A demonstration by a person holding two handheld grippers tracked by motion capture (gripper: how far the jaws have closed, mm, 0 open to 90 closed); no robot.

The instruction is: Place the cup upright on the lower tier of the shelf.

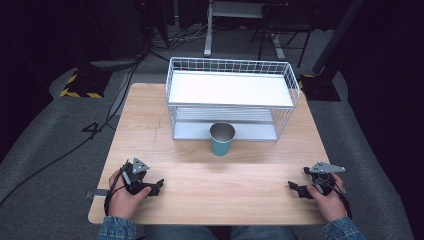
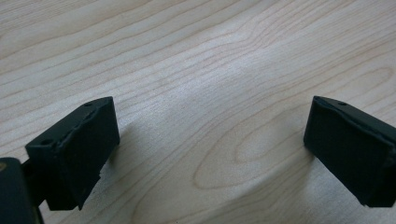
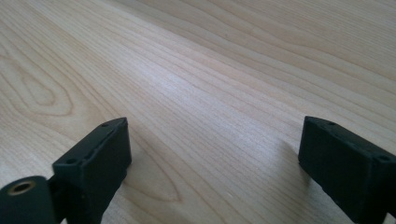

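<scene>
A teal cup [image 1: 222,139] with a metallic inside stands upright and open-mouthed on the wooden table, just in front of the white wire rack's [image 1: 231,97] lower shelf. It sits well ahead of the left gripper [image 1: 155,186] and right gripper [image 1: 295,187], roughly midway between the 2.

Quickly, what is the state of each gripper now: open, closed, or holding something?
Left gripper: open, holding nothing, low over the table.
Right gripper: open, holding nothing.
</scene>
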